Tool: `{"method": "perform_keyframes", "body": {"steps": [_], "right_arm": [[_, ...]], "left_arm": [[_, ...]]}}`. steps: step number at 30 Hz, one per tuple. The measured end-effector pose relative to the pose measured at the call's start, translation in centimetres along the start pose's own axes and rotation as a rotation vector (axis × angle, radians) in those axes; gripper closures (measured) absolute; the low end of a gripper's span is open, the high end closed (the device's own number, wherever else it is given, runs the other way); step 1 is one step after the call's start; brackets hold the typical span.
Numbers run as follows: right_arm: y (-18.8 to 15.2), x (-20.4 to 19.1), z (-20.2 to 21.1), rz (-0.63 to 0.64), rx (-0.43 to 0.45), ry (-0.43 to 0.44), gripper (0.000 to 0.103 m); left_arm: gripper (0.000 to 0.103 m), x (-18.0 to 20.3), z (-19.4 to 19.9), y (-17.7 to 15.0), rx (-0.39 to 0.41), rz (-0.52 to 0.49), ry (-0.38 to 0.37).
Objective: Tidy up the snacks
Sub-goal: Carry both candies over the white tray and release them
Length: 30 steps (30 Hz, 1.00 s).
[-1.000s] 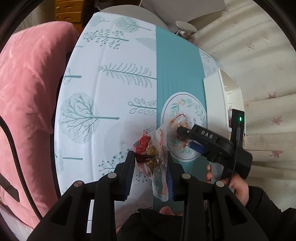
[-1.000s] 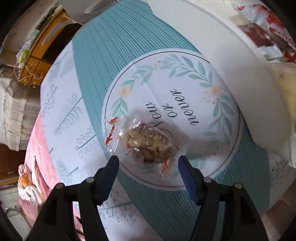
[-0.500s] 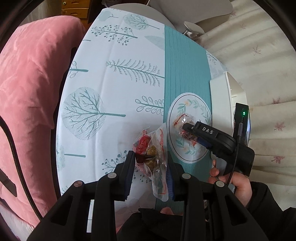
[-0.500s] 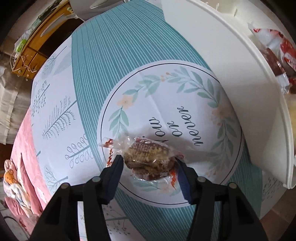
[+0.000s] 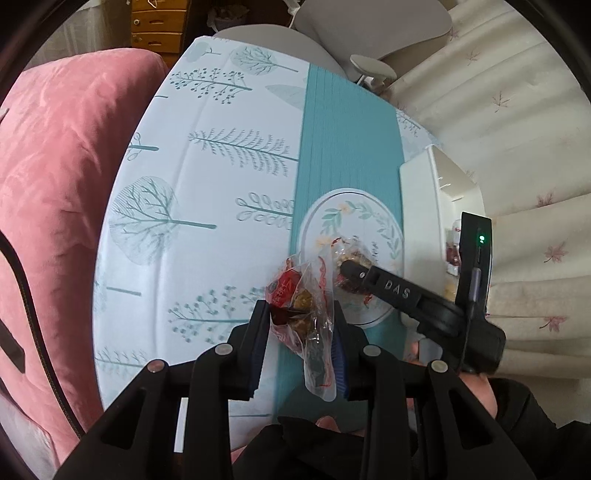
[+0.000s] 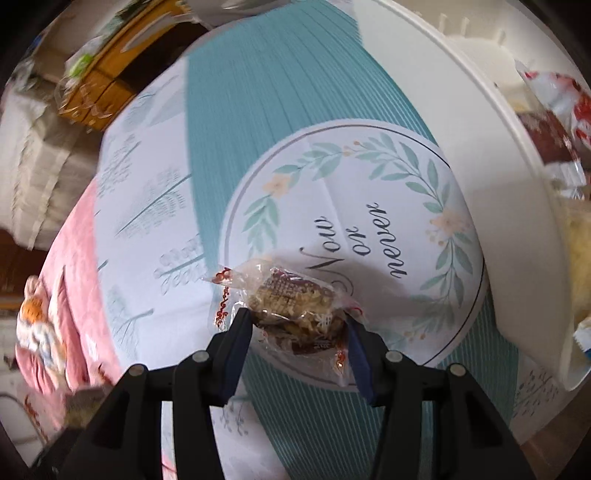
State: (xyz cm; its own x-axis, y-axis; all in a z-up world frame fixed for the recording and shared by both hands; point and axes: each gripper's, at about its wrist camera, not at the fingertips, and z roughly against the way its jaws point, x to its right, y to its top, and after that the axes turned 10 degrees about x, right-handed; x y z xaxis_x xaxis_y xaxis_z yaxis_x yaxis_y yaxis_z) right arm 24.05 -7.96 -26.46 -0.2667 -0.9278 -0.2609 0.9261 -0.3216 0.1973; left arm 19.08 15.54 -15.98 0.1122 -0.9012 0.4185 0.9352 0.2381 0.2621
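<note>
My left gripper [image 5: 300, 310] is shut on a clear snack pack with a red label [image 5: 291, 295] and holds it above the tablecloth. A second clear pack of brown crackers [image 6: 295, 299] lies on the round "Now or never" emblem [image 6: 369, 206]. My right gripper [image 6: 297, 321] points down over this pack, its jaws closing, and both pads touch the wrapper's sides. In the left wrist view the right gripper [image 5: 349, 271] reaches in from the right onto that cracker pack [image 5: 351, 254]. A hand holds it at the lower right.
A white organizer box [image 6: 480, 122] stands right of the emblem and holds several wrapped snacks [image 6: 546, 136]. The same box [image 5: 421, 206] sits at the table's right edge. A pink sofa [image 5: 55, 184] borders the left side, a grey chair [image 5: 369, 22] the far end.
The right jaws have closed in from either side until they touch the cracker pack. The left gripper has lifted away with its snack, so more of the table shows.
</note>
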Motion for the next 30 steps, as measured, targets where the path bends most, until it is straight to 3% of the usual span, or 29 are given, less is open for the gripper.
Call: {"method": "perform_keyframes", "body": {"steps": [13,24,30], "right_arm": [[0.8,4.1,9.1,0.174,0.061,0.192,0.053],[3.1,10.6,13.3,0.205,0.089,0.233,0.053],[4.6,15.3,14.7,0.2,0.104,0.212,0.053]], "left_arm": [[0.074,7.8,1.8,-4.0,0.137,0.07,-0.015],[0.074,16.1,0.6,-6.2,0.24,0.045,-0.097],[0.074,20.6,-1.4,-6.8,0.252,0.015,-0.159]]}}
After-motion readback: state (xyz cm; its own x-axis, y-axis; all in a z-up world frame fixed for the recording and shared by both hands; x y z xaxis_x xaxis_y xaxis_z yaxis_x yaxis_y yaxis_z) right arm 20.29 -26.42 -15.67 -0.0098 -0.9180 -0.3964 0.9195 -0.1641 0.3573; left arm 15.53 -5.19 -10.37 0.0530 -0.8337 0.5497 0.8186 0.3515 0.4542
